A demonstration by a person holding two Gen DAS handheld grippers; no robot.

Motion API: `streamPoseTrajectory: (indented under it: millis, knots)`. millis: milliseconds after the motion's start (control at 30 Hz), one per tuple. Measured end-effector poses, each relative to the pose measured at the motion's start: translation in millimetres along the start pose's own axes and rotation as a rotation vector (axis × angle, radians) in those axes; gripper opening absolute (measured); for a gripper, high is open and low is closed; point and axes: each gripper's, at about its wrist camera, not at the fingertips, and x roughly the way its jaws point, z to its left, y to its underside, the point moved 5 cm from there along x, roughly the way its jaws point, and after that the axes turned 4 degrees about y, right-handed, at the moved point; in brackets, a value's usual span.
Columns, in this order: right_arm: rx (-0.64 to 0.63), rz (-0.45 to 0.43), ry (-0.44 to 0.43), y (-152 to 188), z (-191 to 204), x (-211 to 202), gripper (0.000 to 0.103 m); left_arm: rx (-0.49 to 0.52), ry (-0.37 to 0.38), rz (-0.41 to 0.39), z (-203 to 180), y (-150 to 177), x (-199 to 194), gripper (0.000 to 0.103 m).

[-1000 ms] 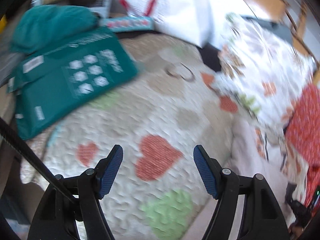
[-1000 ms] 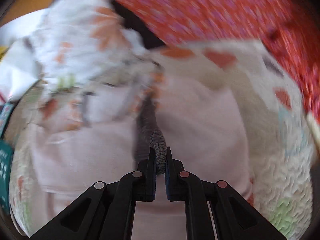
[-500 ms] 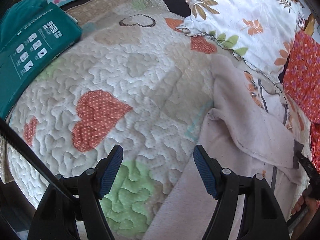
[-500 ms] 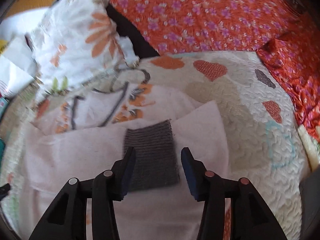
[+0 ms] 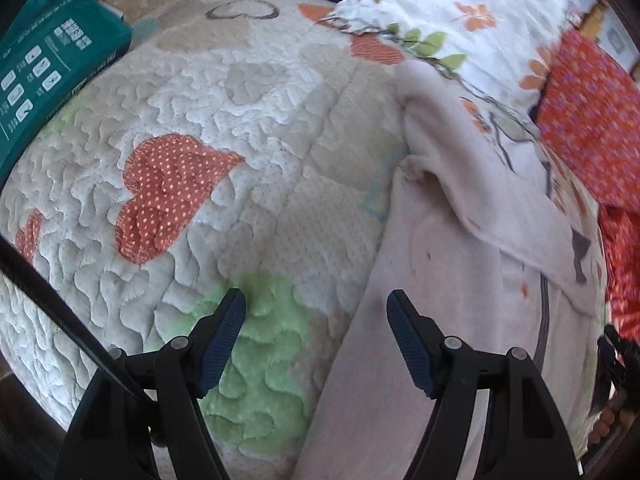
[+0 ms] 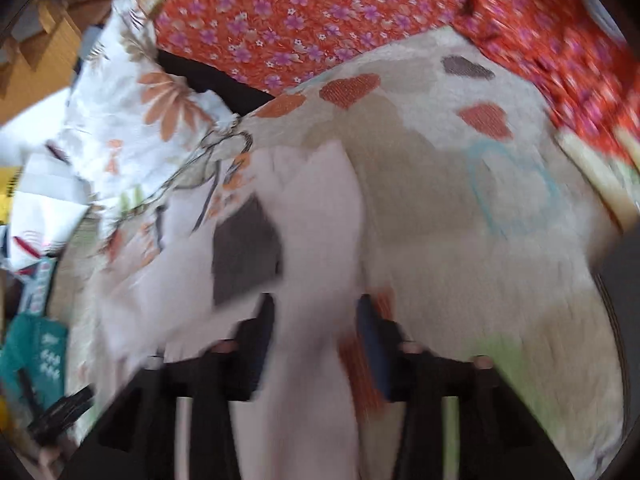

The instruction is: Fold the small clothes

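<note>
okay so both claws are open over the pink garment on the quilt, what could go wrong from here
1. The folded-over sleeve lies loose with nothing pinning it, so it may slip open.
2. The left claw straddles the pink garment edge and the quilt; closing there could pinch quilt too.
3. The right wrist view is blurred, so the right claw may land off the grey cuff.

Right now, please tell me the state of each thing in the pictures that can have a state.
Left gripper: open, holding nothing, above the quilt.
Right gripper: open, holding nothing, view blurred.
Pale pink garment: lying on the quilt, one sleeve folded across the body, fold not finished.
Grey cuff: released, flat on the garment.
Heart-patterned quilt: spread flat.
Green package: closed, lying on the quilt's edge.
Floral pillow: resting at the quilt's far side.
</note>
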Motion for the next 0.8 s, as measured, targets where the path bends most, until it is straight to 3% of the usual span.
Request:
streamPoseTrajectory:
  millis: [100, 167, 233, 367, 400, 600, 800]
  knots:
    - [0.022, 0.074, -0.029, 38, -17, -7, 0.052, 0.041, 0.045, -0.007, -5, 15, -4, 0.072]
    - [0.060, 0.133, -0.111, 69, -24, -7, 0.052, 0.070, 0.075, -0.008, -11, 27, -9, 0.068]
    - [0.063, 0.105, -0.159, 82, -22, -15, 0.052, 0.083, 0.122, 0.004, -17, 40, -14, 0.064]
    - [0.180, 0.197, -0.393, 119, -14, -19, 0.051, 0.065, 0.234, 0.040, -21, 68, -23, 0.054]
    - [0.189, 0.204, -0.416, 126, -12, -19, 0.051, 0.044, 0.266, 0.050, -19, 76, -25, 0.050]
    - [0.184, 0.239, -0.482, 162, -2, -28, 0.048, -0.114, 0.415, 0.122, -4, 113, -28, 0.035]
    - [0.162, 0.269, -0.485, 183, 7, -31, 0.044, -0.099, 0.382, 0.113, -6, 131, -34, 0.035]
